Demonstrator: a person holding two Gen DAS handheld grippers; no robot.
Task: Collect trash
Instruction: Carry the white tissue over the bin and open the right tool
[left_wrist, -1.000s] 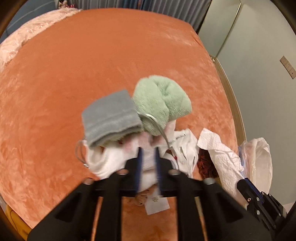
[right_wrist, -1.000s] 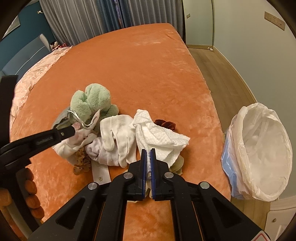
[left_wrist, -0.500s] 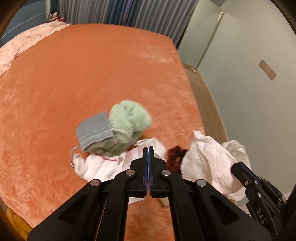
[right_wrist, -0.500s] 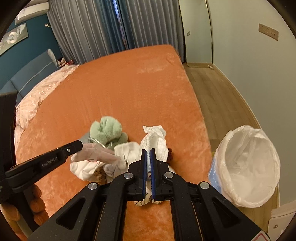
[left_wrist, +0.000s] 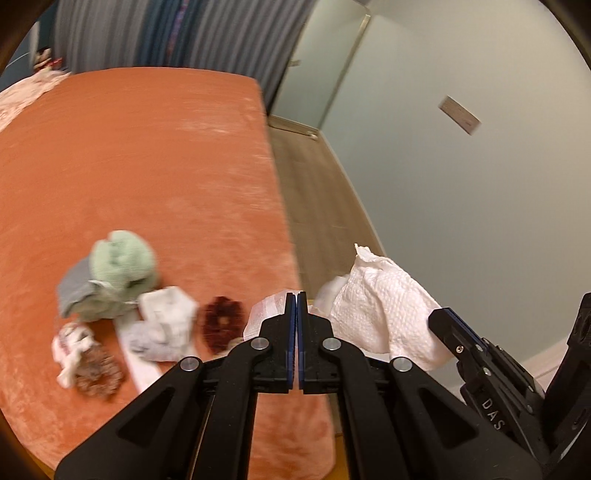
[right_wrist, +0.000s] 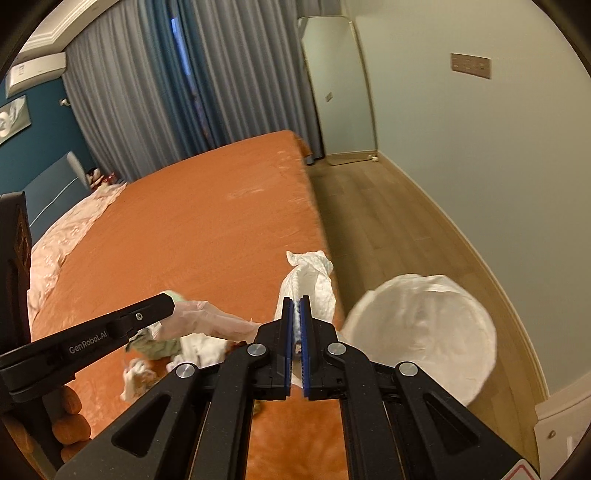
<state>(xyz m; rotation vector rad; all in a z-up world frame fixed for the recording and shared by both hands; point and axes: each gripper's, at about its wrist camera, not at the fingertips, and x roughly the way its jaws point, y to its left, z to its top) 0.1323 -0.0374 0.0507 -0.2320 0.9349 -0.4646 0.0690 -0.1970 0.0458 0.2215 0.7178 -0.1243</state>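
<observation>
Crumpled white paper towel (right_wrist: 308, 280) is pinched between the blue-padded jaws of the right gripper (right_wrist: 295, 306), and it is held in the air above the near corner of the orange plush bedspread (right_wrist: 207, 221). In the left wrist view the same towel (left_wrist: 384, 306) is seen hanging from the right gripper (left_wrist: 448, 325) at the right edge of the picture. A thin, translucent plastic wrapper (left_wrist: 267, 314) is clamped by the left gripper (left_wrist: 296, 306), whose jaws are pressed together on it; in the right wrist view the wrapper (right_wrist: 207, 319) is seen trailing from the tip of the left gripper (right_wrist: 162, 304).

A round bin lined with a white plastic bag (right_wrist: 421, 332) is seen on the wooden floor (right_wrist: 388, 221), just beside the bed's edge and below the right gripper. Its mouth is open upward.

On the bedspread, a blurred heap of soft items is left near the left gripper: a pale green fluffy cloth (left_wrist: 123, 262) resting against a grey folded cloth (left_wrist: 75, 286), a white crumpled glove-like fabric (left_wrist: 166, 317), a dark red scrunchie (left_wrist: 221, 323), and a small brown-and-white bundle (left_wrist: 88, 363). These are lying close together, some touching. Whether any of them overlaps the white strip beneath cannot be told because of the blur.

Grey-blue curtains (right_wrist: 192, 92) are seen behind the bed.
</observation>
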